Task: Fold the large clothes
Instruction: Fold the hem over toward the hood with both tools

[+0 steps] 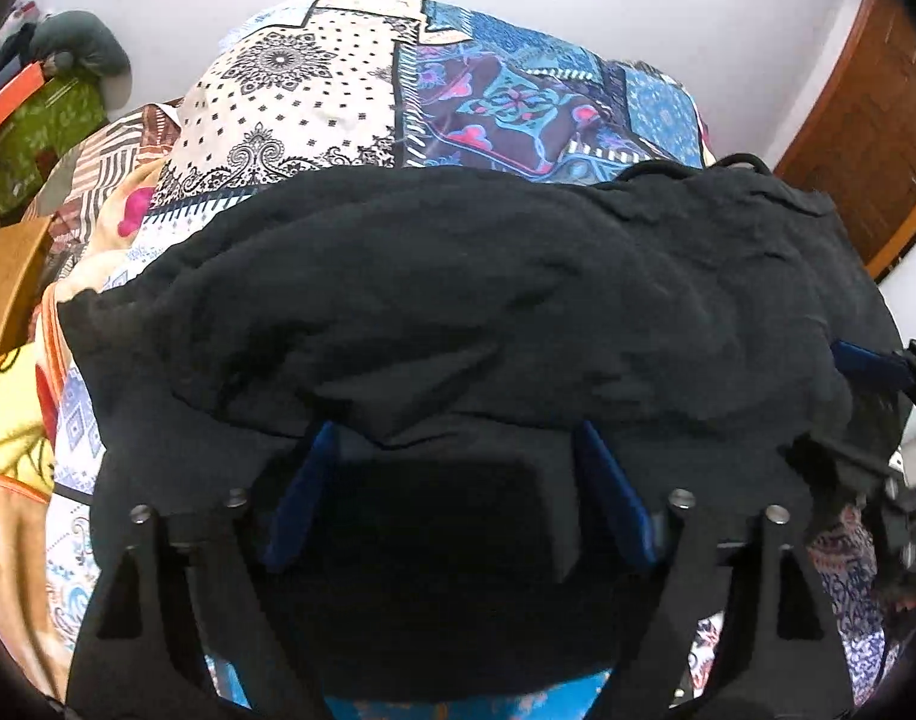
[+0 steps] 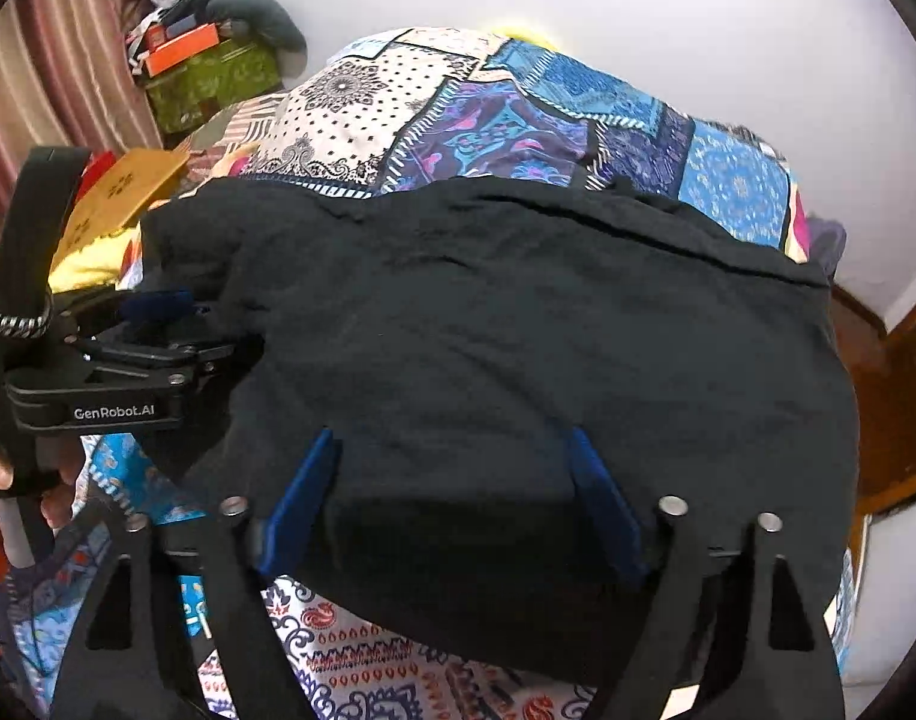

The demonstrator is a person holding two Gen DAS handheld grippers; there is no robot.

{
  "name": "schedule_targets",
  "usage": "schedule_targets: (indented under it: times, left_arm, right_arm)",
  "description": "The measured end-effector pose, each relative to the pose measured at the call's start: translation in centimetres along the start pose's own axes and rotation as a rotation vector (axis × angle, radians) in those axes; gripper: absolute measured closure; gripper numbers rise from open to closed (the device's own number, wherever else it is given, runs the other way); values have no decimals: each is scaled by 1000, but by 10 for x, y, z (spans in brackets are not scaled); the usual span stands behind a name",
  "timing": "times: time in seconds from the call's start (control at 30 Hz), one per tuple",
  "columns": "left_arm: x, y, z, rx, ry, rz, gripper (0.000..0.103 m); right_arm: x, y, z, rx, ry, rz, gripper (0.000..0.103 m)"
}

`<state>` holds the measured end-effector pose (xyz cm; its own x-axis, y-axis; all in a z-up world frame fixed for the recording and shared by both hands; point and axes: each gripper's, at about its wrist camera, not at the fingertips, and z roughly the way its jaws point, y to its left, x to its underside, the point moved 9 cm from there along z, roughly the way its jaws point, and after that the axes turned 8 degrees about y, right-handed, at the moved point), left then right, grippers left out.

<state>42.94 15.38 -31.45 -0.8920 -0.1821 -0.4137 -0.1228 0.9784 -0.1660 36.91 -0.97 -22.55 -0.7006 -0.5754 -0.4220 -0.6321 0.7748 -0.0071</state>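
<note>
Black garment (image 1: 487, 300) lying crosswise on patchwork bedspread (image 1: 314, 90), both tools (image 1: 458, 480) (image 2: 452, 480) spread wide

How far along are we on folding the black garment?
Done: the black garment lies doubled over in a thick, rumpled band on the patterned bedspread. In hand: nothing gripped; the left gripper and right gripper both stand open, cloth lying between their blue fingers at its near edge. Left: smoothing the wrinkles and probably more folds to make it compact.

A plain white wall (image 2: 667, 18) is seen ahead, a striped curtain (image 2: 56, 60) at far left, a wooden door (image 1: 871, 138) to the right.
</note>
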Motion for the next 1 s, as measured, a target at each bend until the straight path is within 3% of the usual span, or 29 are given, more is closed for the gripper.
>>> schedule_targets:
  times: [0.33,0.5,0.63,0.77,0.87,1.0]
  left_arm:
    - [21,17,-23,23,-17,-73,18]
    - [42,54,-49,21,-46,-212,18]
    - [61,98,-63,72,-53,-409,18]
    - [83,130,-53,168,-24,-597,18]
    - [98,136,-32,304,12,-740,18]
    - [105,128,-8,469,54,-851,18]
  right_arm:
    - [6,1,-8,-4,16,18,19]
    - [9,3,-15,-15,26,37,20]
    - [8,6,-23,-10,5,32,20]
    - [7,11,-22,-14,2,28,20]
    - [9,13,-17,-21,15,31,20]
    - [11,13,-16,-1,10,15,20]
